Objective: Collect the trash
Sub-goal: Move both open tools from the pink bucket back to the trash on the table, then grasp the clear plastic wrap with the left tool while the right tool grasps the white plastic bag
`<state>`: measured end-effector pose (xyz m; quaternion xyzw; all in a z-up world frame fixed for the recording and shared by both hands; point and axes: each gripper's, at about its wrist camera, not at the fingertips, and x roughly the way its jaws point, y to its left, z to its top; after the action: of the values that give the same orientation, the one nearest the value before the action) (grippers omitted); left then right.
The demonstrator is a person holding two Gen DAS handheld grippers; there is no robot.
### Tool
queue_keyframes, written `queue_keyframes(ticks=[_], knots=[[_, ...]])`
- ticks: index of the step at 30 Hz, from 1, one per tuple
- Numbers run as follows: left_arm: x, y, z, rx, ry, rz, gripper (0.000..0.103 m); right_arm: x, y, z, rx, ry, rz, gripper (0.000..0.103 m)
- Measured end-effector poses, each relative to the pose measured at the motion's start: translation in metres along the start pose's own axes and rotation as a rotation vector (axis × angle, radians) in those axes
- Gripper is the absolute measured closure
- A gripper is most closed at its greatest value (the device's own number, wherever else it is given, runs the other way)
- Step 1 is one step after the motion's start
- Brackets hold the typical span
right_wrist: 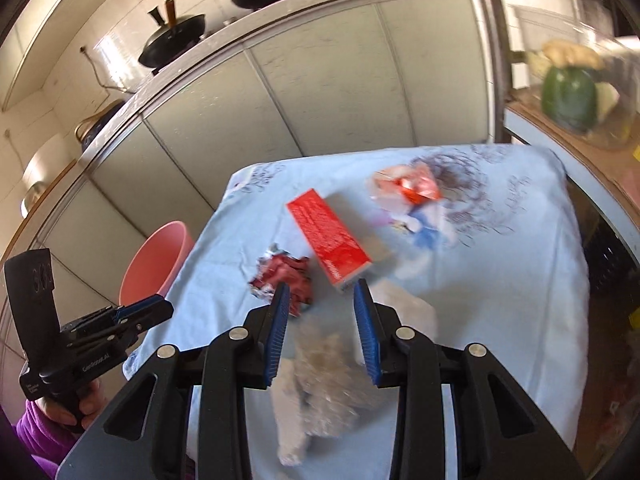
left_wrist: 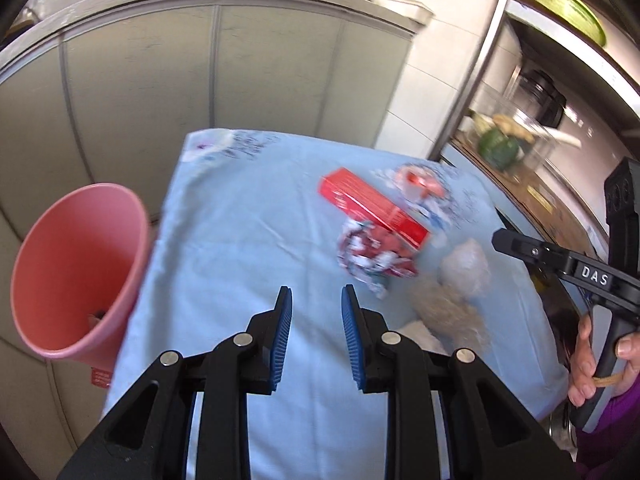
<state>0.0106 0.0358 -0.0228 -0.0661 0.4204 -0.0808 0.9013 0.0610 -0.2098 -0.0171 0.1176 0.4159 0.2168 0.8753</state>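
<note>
Trash lies on a table under a light blue cloth (left_wrist: 240,220) (right_wrist: 500,280). A red carton (left_wrist: 372,206) (right_wrist: 330,236) lies in the middle. Beside it sits a crumpled red-and-white wrapper (left_wrist: 370,258) (right_wrist: 286,282). An orange-red wrapper (left_wrist: 420,182) (right_wrist: 412,186) lies farther back. Whitish crumpled plastic and paper (left_wrist: 460,292) (right_wrist: 332,384) lie nearest. A pink bin (left_wrist: 76,272) (right_wrist: 158,264) stands off the table's left edge. My left gripper (left_wrist: 316,300) hangs open over bare cloth. My right gripper (right_wrist: 320,294) is open above the near trash, holding nothing.
Grey cabinet doors (left_wrist: 180,72) (right_wrist: 320,80) rise behind the table, with pans on the counter above. A shelf (left_wrist: 520,152) with a green gourd (right_wrist: 568,96) stands to the right. A hand (left_wrist: 588,364) holds the other gripper's handle.
</note>
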Motion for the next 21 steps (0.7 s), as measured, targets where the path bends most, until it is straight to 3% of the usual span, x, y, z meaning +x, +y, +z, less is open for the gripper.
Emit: queue_keyframes(ticks=[6,11,14,16,18,21], knots=[[0.022,-0.048,0.001,0.086,0.093,-0.122,0.078,-0.011,-0.026,-0.020,0.050,-0.004,-0.036,0.069],[0.048,-0.074,0.004,0.046,0.201,-0.199,0.078,-0.017,-0.040,-0.030,0.083,-0.011,-0.035,0.069],[0.062,-0.082,0.006,0.025,0.225,-0.181,0.076,-0.018,-0.045,-0.034,0.093,-0.012,-0.034,0.069],[0.071,-0.083,0.008,-0.009,0.232,-0.170,0.062,-0.019,-0.047,-0.036,0.093,-0.013,-0.034,0.069],[0.078,-0.082,0.008,-0.037,0.242,-0.161,0.057,-0.020,-0.051,-0.038,0.094,-0.012,-0.032,0.069],[0.090,-0.085,0.008,-0.053,0.272,-0.152,0.055,-0.019,-0.055,-0.039,0.096,-0.009,-0.029,0.069]])
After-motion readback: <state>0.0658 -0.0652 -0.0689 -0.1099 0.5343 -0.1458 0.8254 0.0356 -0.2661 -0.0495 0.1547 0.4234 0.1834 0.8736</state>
